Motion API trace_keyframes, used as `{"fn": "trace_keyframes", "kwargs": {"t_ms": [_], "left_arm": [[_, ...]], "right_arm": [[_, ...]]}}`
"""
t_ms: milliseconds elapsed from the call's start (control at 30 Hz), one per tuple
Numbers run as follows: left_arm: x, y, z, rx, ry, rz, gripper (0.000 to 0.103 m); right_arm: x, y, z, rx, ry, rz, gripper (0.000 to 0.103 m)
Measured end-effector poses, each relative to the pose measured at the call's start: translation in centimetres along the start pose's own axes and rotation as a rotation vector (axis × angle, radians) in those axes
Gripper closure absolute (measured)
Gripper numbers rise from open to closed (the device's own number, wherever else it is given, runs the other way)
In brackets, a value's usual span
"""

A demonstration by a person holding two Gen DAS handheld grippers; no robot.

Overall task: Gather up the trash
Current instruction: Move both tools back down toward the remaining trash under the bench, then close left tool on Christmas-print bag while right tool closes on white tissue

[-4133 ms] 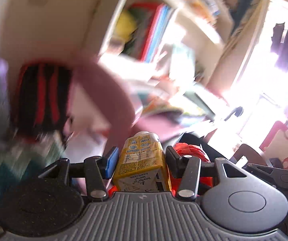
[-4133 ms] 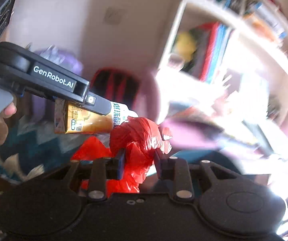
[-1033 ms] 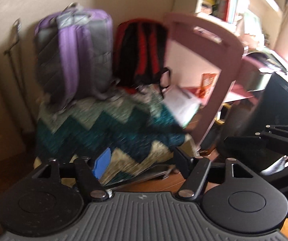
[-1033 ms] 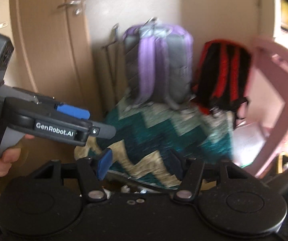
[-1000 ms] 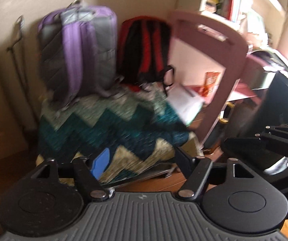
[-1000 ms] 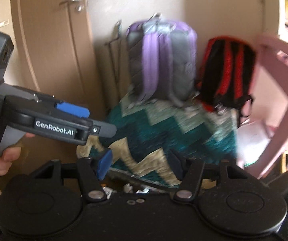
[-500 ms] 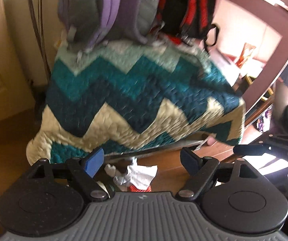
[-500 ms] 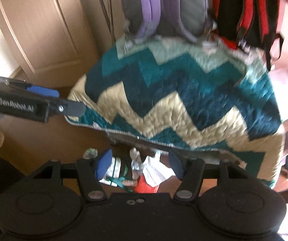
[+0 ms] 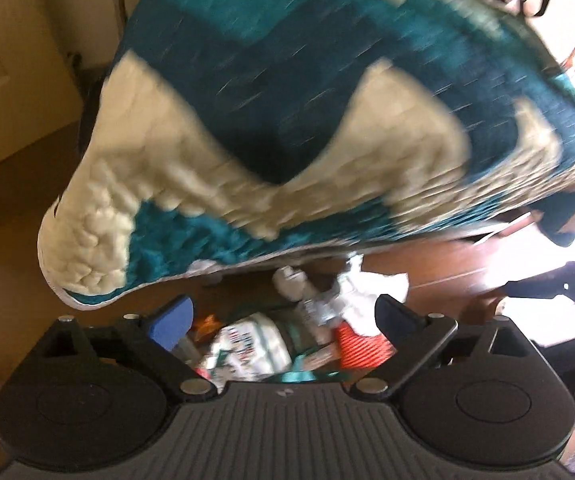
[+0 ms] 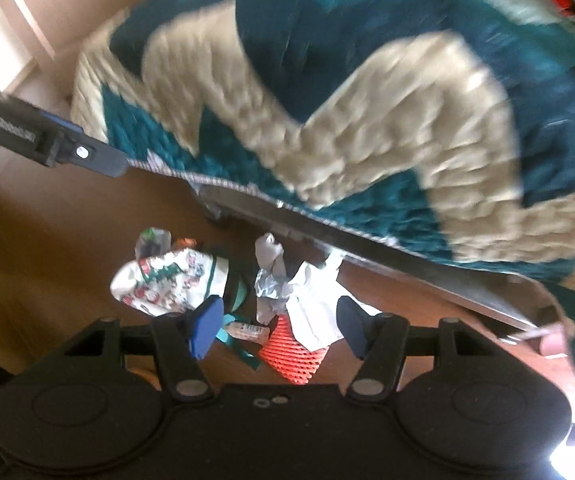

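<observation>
Teal and cream zigzags of a quilted blanket fill the upper part of both wrist views, draped over a low piece of furniture whose edge overhangs the brown wooden floor. Your trash pile lies on that floor just under the blanket's hem, in the lower middle of each frame.

In the right wrist view you can pick the pieces apart: a white printed wrapper with red and green marks at the left of the pile, a crumpled clear plastic piece just above it, a grey wad of paper in the middle, a crumpled white paper to its right, and an orange-red mesh sleeve lowest, partly under the white paper. A teal strip lies between the wrapper and the mesh.

Your right gripper is spread wide with nothing between its fingers; it hangs above the pile, framing the mesh and the white paper. Your left gripper is likewise released and empty, with the printed wrapper and the mesh sleeve showing between its fingers. In the right wrist view the left gripper's body enters from the left edge, above the floor and well apart from the pile. Both views are blurred.
</observation>
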State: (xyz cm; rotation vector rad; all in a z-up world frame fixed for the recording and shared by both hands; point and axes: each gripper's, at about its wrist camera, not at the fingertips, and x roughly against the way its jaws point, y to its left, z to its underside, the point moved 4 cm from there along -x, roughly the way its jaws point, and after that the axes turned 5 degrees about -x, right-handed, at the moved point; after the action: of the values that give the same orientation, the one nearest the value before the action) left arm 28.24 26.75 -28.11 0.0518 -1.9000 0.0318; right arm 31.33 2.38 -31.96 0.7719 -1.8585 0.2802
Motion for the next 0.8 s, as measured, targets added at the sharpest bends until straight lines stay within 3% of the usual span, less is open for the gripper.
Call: {"fn": "trace_keyframes", "kwargs": {"t_ms": [333,467,633,800], "left_arm": [[-12.2,6.7,7.2,0.085,0.204,-0.051,0.005],[-16.2,7.6,9.9,0.090,0.275,-0.069,0.005],[-19.9,7.9,11.8,0.078,0.320,-0.097,0.005],[-22.0,6.7,13.3,-0.001,0.337,-0.093,0.005]], "right_arm": [[-13.8,-1.1,0.6,0.115,0.154,0.091,0.041],[-17.1,-1.3,1.7,0.258,0.171,0.157,0.041],[-20.2,-2.3,2.1,0.275,0.210,0.167,0.041],[-22.7,-2.6,3.3,0.357,0.252,0.180,0.041]]}}
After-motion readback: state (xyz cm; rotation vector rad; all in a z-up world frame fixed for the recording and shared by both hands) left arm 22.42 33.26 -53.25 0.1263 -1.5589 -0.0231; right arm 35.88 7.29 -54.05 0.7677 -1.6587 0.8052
